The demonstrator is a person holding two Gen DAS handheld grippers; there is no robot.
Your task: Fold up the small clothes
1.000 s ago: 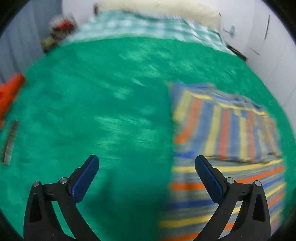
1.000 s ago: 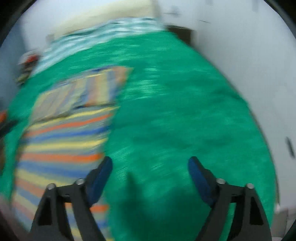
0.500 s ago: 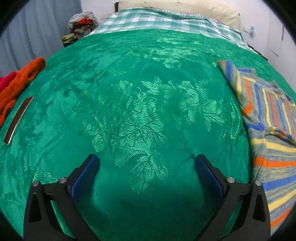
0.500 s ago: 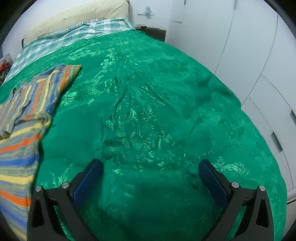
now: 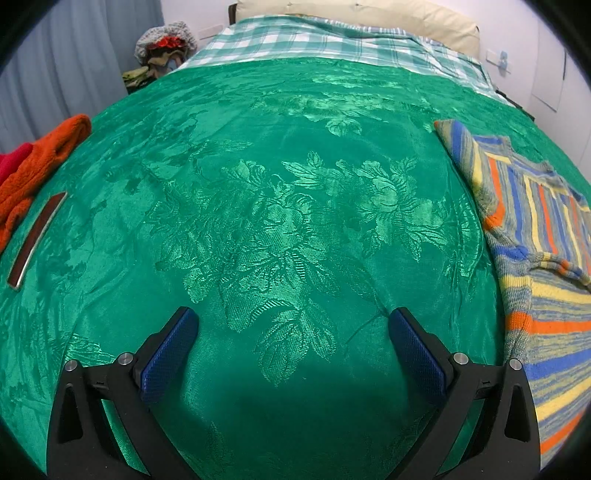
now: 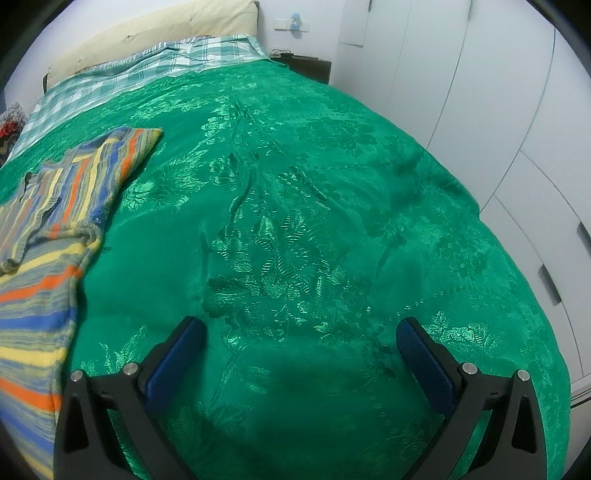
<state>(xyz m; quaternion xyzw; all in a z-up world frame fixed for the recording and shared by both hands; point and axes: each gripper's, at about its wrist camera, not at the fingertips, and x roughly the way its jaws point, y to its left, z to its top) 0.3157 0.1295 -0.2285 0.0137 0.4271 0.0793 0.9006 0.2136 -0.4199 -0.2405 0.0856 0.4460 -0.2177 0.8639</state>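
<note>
A striped knit garment [image 5: 535, 229] in blue, yellow and orange lies folded on the green bedspread [image 5: 288, 206], at the right edge of the left wrist view. It also shows at the left edge of the right wrist view [image 6: 55, 221]. My left gripper [image 5: 291, 332] is open and empty over bare bedspread, to the left of the garment. My right gripper [image 6: 301, 339] is open and empty over bare bedspread [image 6: 314, 229], to the right of the garment. Neither gripper touches the garment.
An orange and red fleece garment [image 5: 33, 170] and a dark flat bar [image 5: 35, 240] lie at the far left. A checked sheet [image 5: 332, 40] and pillow [image 5: 354, 14] are at the head. White wardrobe doors [image 6: 498, 110] stand close along the bed's right side.
Both grippers have swung outward off the striped garment, left one leftward and right one rightward. The garment has slid to the inner edge of each view. Both stay open.
</note>
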